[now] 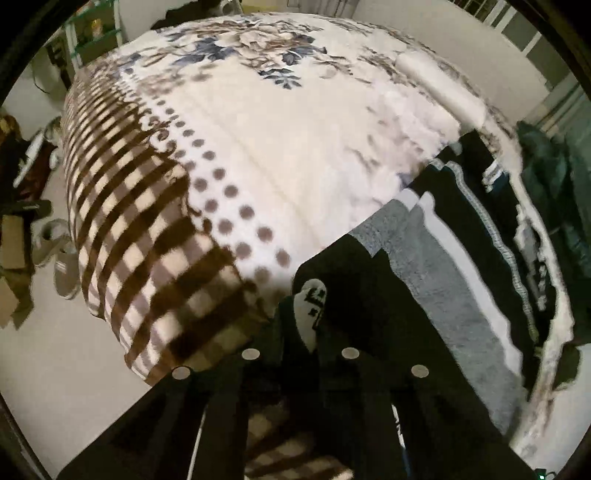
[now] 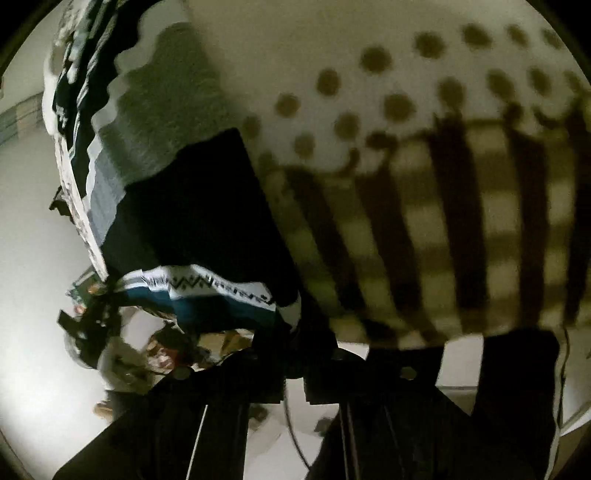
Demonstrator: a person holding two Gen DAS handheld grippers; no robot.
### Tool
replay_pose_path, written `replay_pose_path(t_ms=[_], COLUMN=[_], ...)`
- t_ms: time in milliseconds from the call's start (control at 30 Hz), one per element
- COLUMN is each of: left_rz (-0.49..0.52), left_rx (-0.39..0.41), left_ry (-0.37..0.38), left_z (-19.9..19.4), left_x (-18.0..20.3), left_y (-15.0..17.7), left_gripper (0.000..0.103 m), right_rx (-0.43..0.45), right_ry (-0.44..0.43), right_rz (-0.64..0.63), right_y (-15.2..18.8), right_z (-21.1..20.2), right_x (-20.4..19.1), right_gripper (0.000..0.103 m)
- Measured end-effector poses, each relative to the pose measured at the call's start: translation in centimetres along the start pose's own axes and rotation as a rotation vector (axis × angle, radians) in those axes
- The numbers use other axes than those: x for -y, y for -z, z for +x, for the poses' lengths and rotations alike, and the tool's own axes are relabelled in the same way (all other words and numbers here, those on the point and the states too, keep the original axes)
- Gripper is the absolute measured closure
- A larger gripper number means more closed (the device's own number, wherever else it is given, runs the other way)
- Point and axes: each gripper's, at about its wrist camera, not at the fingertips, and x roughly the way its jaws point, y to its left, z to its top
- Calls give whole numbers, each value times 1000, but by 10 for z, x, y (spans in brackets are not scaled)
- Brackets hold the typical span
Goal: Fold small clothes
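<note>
Black garment apparently pinched at near corners by closed left gripper and right gripper, stretching far-right.

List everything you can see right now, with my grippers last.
blanket: one, white with blue-grey flowers, brown dots and brown checks, covering the bed
garment: one, black with grey, white and teal bands, spread on the blanket by its near right edge
dark clothes: a pile, count unclear, dark teal, past the bed's right edge
shoes: two, grey, on the floor left of the bed
boxes: count unclear, brown cardboard, on the floor at far left
shelf: one, green, behind the bed at top left
left gripper: one, black with a white marker tag, shut on the garment's black corner
right gripper: one, black, shut on the garment's patterned hem
</note>
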Motion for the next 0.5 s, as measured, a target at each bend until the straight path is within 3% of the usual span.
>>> replay_pose_path(t_ms=[200,267,333,367,433,500], left_rz=[1,-17,-5,12,42,83], left_rx=[-81,-101,-113,-105,-71,-28], left_ry=[3,2,-14,-29,-47,-51], left_z=[34,38,29,22,-3,-30], left_x=[-12,-11,-4,0,12,27], left_y=[-10,-12,-13,-14,-11,-3], left_gripper=[92,89,85,85,67,50], right_rx=[-1,-65,-100,-108,-96,-66], right_ry=[144,157,151,108,40,-5], right_rz=[-25,-33,-46,-53,-58,-62], right_y=[-7,-16,-20,-20,-24,-31], right_z=[2,14,11,3,-20,-48], right_x=[12,4,-7,-11,-20,-30], right_gripper=[97,96,81,63,39,38])
